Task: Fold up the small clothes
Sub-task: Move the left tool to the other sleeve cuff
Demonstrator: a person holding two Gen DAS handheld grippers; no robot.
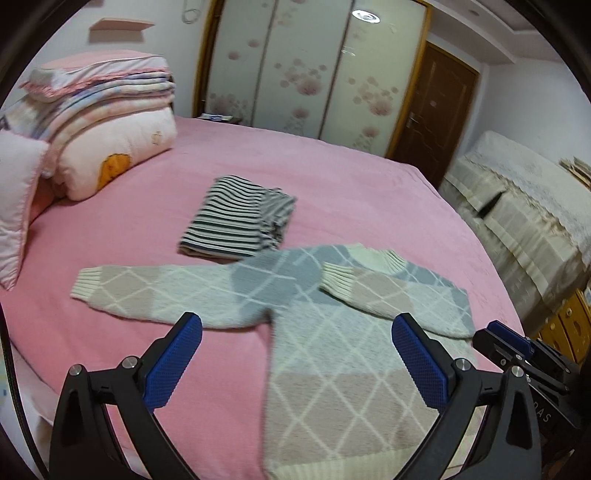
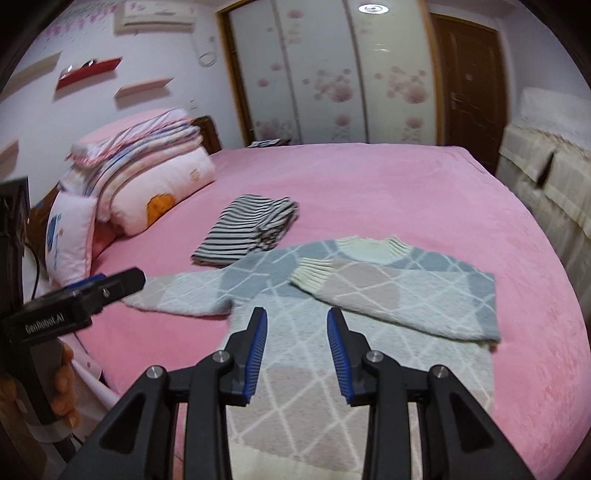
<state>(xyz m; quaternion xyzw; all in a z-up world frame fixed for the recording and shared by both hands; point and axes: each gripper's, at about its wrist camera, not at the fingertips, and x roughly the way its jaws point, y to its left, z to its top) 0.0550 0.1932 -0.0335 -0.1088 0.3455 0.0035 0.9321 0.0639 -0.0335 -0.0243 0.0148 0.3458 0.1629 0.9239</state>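
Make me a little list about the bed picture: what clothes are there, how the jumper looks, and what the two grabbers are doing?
surface: pink bed
sweater: diamond-patterned, lying flat
right sleeve: folded across the chest
left sleeve: stretched out sideways
striped garment: folded, behind the sweater
bedding stack: at the bed's far left
left gripper: open wide, empty, above the sweater
right gripper: partly open, empty, above the sweater

Bedroom. Bed (image 2: 369,177) with pink cover fills the middle; stacked quilts (image 2: 147,162) and a pillow (image 2: 70,236) at its head. Sliding wardrobe (image 2: 332,74) with pink flower print behind, brown door (image 2: 469,85) beside it. Wall shelves (image 2: 88,74), air conditioner (image 2: 155,16), ceiling spotlight (image 2: 373,8) lit. Cloth-covered furniture (image 1: 517,206) to the right.
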